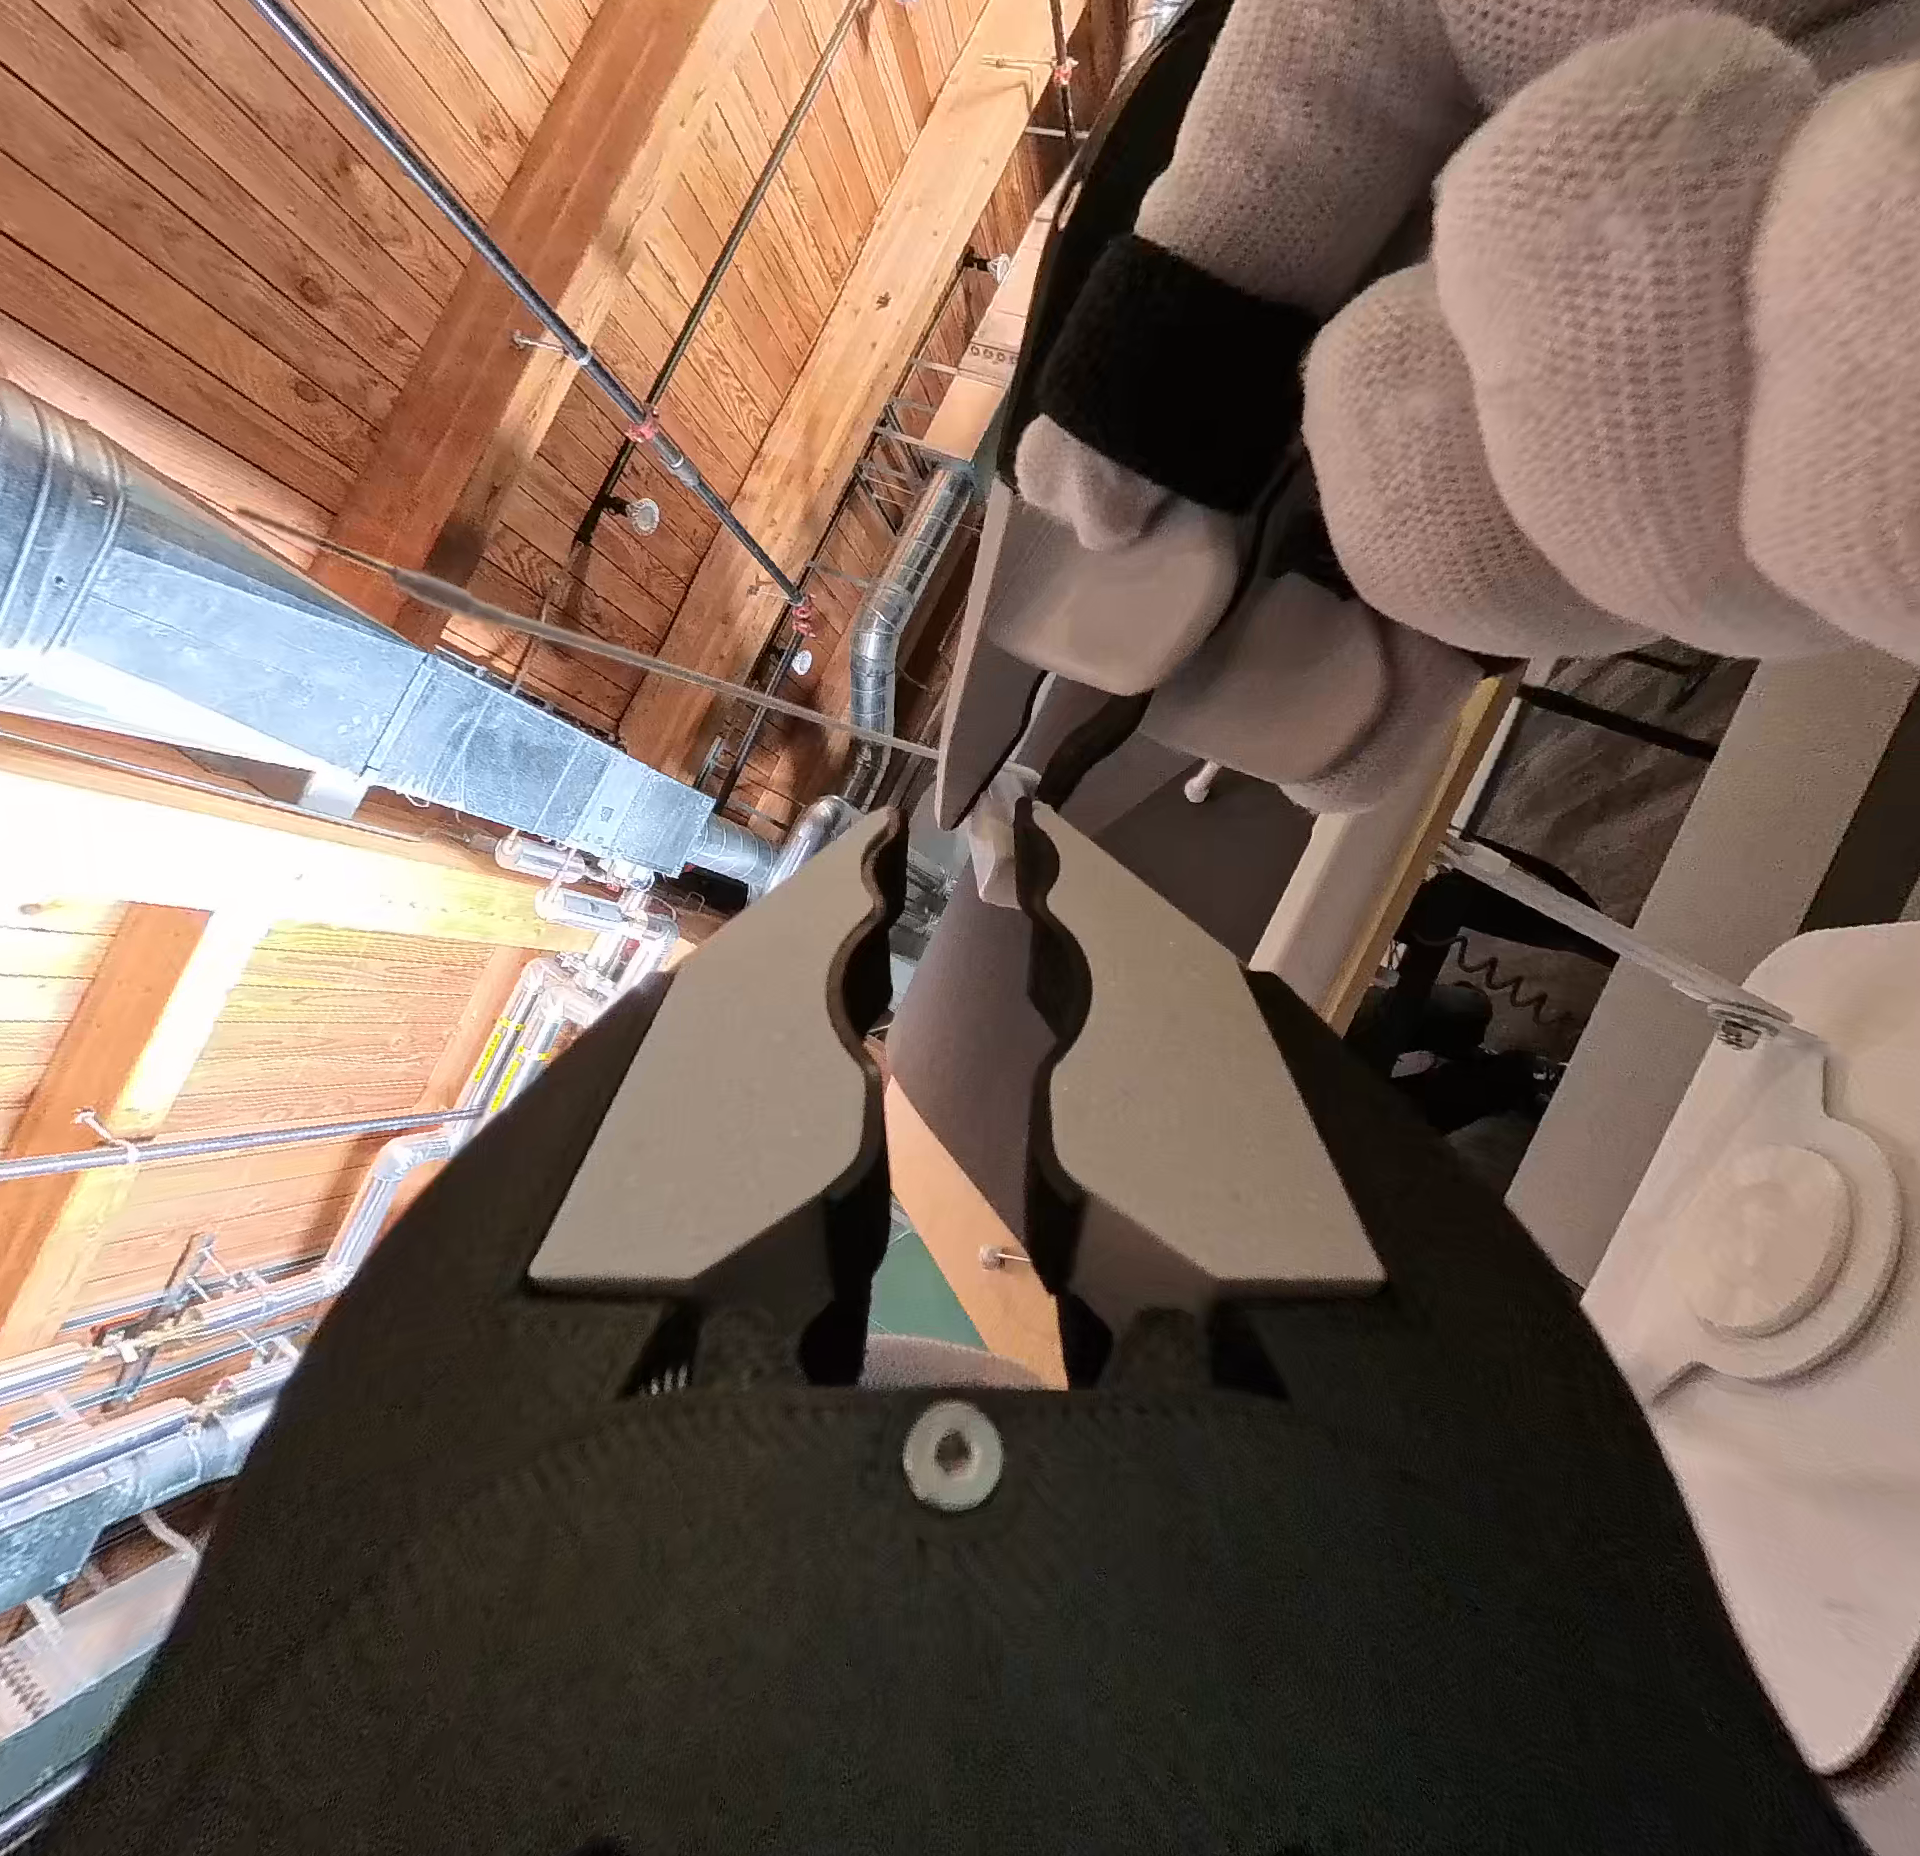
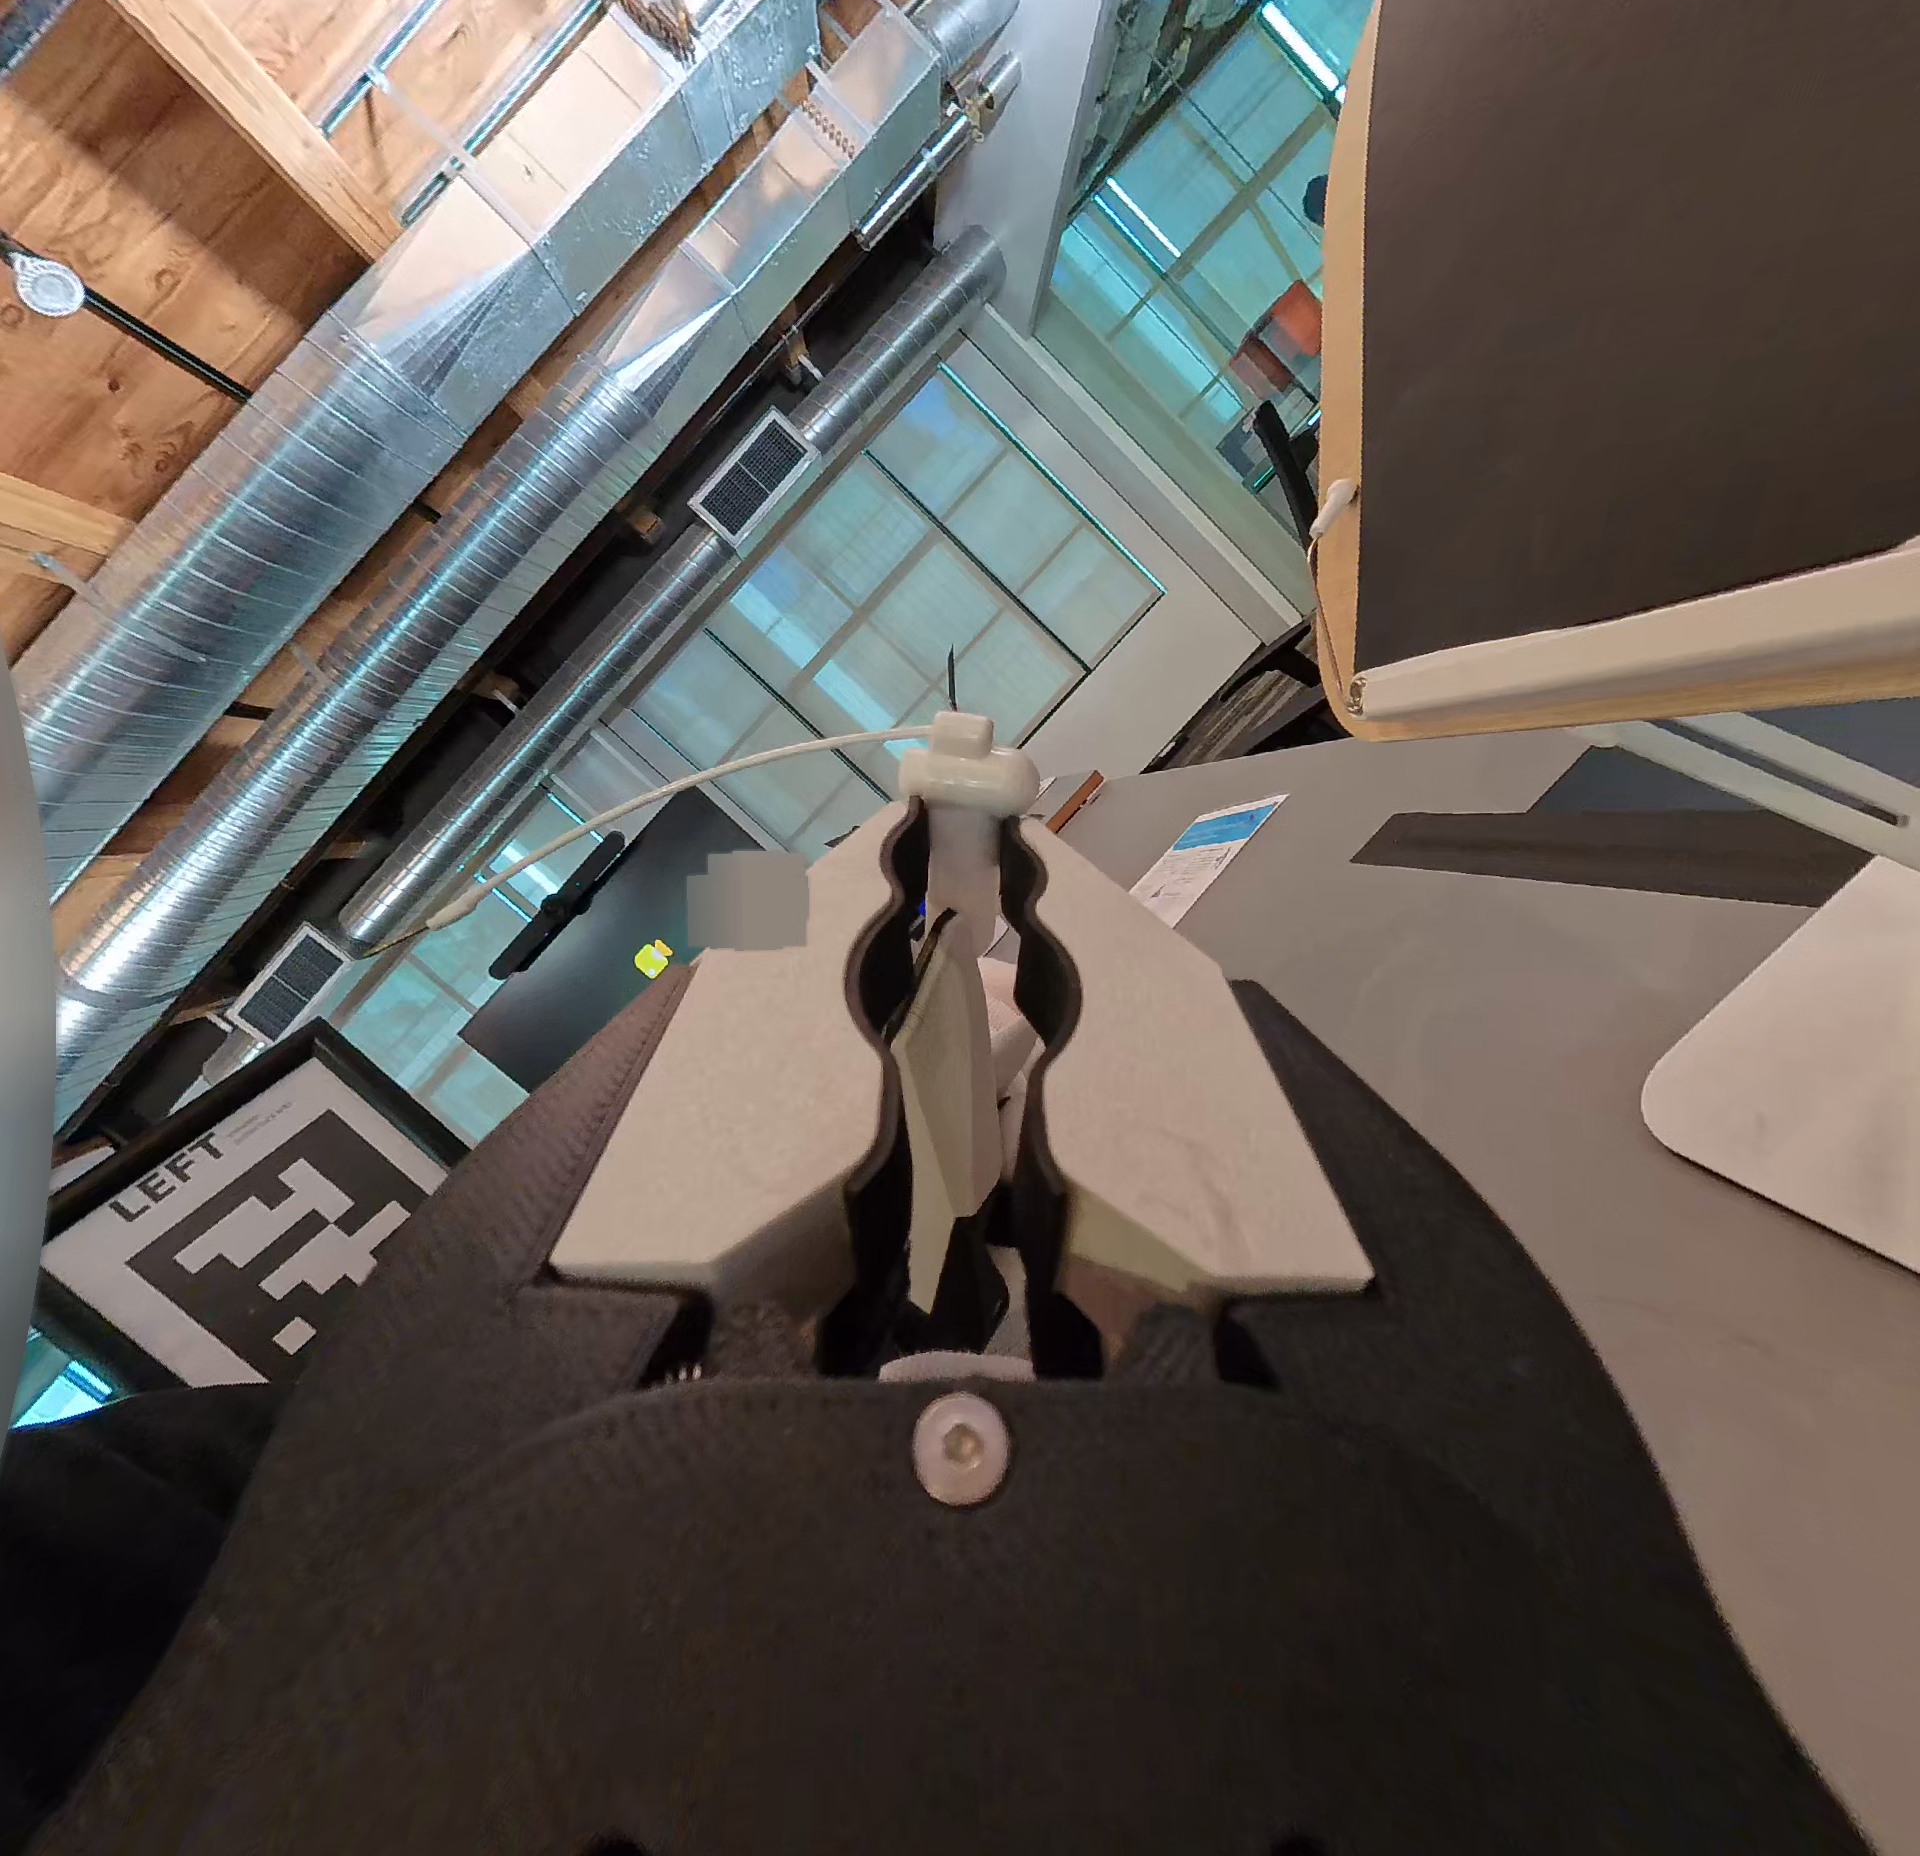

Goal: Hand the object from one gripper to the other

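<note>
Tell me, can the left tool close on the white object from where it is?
Probably yes: the left tool is open, with the white object between its tips, pinched by the right tool.

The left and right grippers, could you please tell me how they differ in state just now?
The right gripper is shut on the white cable plug, whose thin wire arcs away; the left gripper is open and holds nothing. The left's fingertips sit beside the plug, not clamping it. Both share grey scalloped fingers on black bodies.
</note>
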Available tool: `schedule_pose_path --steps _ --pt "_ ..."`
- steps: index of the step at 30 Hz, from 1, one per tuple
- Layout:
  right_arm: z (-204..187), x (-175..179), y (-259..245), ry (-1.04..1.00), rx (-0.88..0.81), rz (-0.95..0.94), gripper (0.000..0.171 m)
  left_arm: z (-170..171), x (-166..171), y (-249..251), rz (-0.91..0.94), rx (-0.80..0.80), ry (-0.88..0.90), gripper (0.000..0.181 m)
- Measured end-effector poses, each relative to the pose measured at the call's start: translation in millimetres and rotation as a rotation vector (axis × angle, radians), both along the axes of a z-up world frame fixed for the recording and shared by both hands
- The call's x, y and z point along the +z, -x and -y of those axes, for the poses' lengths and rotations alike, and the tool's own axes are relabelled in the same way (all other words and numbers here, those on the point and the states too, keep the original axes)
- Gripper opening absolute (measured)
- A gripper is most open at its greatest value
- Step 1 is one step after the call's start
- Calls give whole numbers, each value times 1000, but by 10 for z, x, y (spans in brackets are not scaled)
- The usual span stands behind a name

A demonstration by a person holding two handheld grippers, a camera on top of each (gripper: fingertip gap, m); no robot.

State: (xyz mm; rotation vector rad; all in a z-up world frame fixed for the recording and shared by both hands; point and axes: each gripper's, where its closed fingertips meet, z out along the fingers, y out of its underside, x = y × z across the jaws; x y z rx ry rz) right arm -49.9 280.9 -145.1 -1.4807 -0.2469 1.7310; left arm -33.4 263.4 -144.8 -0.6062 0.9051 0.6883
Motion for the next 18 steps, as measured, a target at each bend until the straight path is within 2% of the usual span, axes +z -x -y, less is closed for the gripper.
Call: schedule_pose_path --steps 5,11,18 --pt "-11 -16 -4 2 -16 20 11 -14 -29 0 -6 2 -3 17" --pt "-19 4 -27 -9 -35 34 11 -71 -142 8 -31 -5 18 25" --pt "20 -51 60 0 -16 65 11 -63 -112 9 -30 12 -1 18"
